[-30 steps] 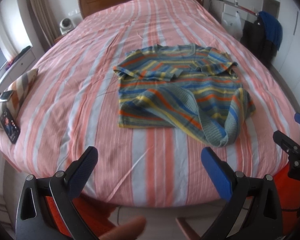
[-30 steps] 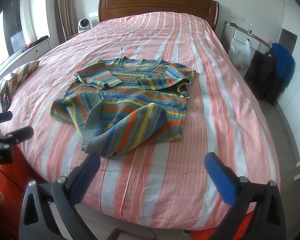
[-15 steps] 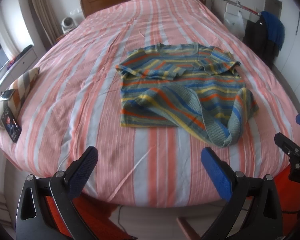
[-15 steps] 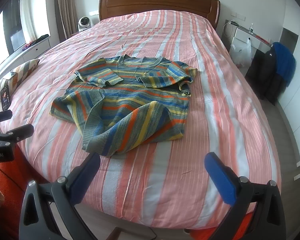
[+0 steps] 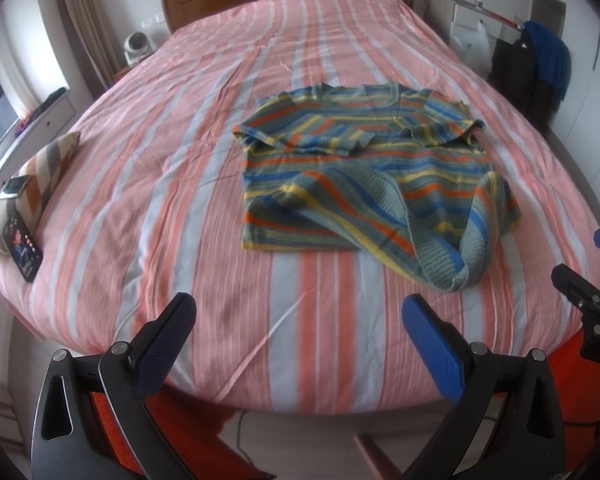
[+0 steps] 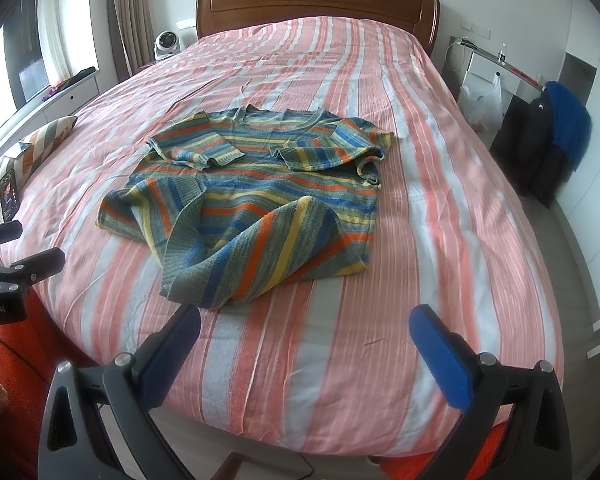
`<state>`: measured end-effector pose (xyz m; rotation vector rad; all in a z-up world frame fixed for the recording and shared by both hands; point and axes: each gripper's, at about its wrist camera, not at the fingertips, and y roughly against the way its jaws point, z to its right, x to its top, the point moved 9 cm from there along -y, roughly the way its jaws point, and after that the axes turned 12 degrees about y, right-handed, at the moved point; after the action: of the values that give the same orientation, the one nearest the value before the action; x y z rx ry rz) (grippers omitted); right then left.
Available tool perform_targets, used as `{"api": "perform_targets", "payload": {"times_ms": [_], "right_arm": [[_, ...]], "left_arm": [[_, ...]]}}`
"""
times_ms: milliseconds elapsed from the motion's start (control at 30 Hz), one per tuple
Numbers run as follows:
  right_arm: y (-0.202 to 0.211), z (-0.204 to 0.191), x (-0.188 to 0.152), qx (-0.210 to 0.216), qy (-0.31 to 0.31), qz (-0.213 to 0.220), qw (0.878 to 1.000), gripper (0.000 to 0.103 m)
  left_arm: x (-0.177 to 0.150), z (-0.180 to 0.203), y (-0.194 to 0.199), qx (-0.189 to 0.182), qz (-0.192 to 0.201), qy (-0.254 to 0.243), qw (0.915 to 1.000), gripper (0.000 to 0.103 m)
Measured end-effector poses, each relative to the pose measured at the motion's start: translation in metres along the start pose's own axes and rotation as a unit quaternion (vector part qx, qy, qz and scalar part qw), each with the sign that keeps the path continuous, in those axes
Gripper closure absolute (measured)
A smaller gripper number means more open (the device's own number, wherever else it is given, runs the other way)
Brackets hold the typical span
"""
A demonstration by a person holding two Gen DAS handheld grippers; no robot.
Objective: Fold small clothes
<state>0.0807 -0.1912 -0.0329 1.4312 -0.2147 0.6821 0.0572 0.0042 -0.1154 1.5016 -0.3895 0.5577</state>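
A small knitted sweater [image 5: 364, 168] [image 6: 260, 196] with blue, orange, yellow and grey stripes lies on the bed. Both sleeves are folded in across its chest, and its lower hem is flopped up in a loose fold at the near side. My left gripper [image 5: 300, 320] hovers open over the foot of the bed, well short of the sweater, nothing between its blue pads. My right gripper [image 6: 306, 332] is open too, close in front of the sweater's near fold, holding nothing. Each gripper shows at the other view's edge.
The bed [image 6: 440, 200] has a pink, white and grey striped cover and a wooden headboard [image 6: 316, 4]. A striped cushion [image 5: 40, 176] with a phone [image 5: 22, 246] lies at the left edge. A chair with dark and blue clothes [image 6: 556, 136] stands on the right.
Both grippers have eased forward over the foot of the bed, so the sweater sits a little nearer. A hand seen below the left gripper a second ago is out of view. The sweater is unmoved.
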Motion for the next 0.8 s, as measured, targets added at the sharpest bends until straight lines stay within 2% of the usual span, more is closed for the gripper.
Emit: {"api": "perform_targets", "payload": {"times_ms": [333,600,800], "right_arm": [[0.000,0.000,0.000,-0.001,0.000,0.000,1.000,0.000],[0.003,0.010,-0.003,-0.010,-0.013,0.006,1.000,0.000],[-0.001,0.017,-0.005,-0.010,-0.028,0.002,1.000,0.000]], "left_arm": [[0.000,-0.001,-0.001,0.000,0.002,0.001,1.0000,0.000],[0.001,-0.018,-0.005,0.006,-0.005,0.020,0.9998,0.000],[0.003,-0.019,-0.009,-0.018,-0.011,0.034,0.9992,0.000]]}}
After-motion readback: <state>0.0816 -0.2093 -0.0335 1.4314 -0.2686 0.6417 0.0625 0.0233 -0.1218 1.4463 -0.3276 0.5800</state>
